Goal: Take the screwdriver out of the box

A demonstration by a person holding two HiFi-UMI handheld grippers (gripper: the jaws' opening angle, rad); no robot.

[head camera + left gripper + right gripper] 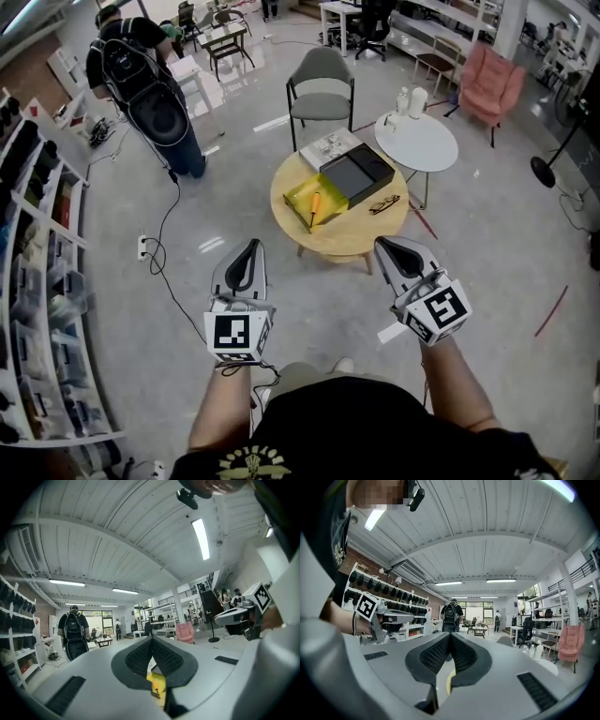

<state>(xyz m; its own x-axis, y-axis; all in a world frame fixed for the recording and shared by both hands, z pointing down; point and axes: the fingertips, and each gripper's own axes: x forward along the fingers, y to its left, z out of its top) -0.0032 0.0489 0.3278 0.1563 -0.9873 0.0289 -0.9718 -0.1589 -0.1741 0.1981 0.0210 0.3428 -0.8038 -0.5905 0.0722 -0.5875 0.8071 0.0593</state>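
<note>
Round table point(349, 234) mid-frame carries the yellow box point(302, 195); its screwdriver point(315, 207), lying up-frame, sits above and between left gripper point(249, 247) and right gripper point(386, 246), both closed and empty.

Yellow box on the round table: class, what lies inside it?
One slim screwdriver lies inside the yellow box, on its floor. Anything beneath the screwdriver, or under the yellow box itself, is covered and cannot be seen.
</note>
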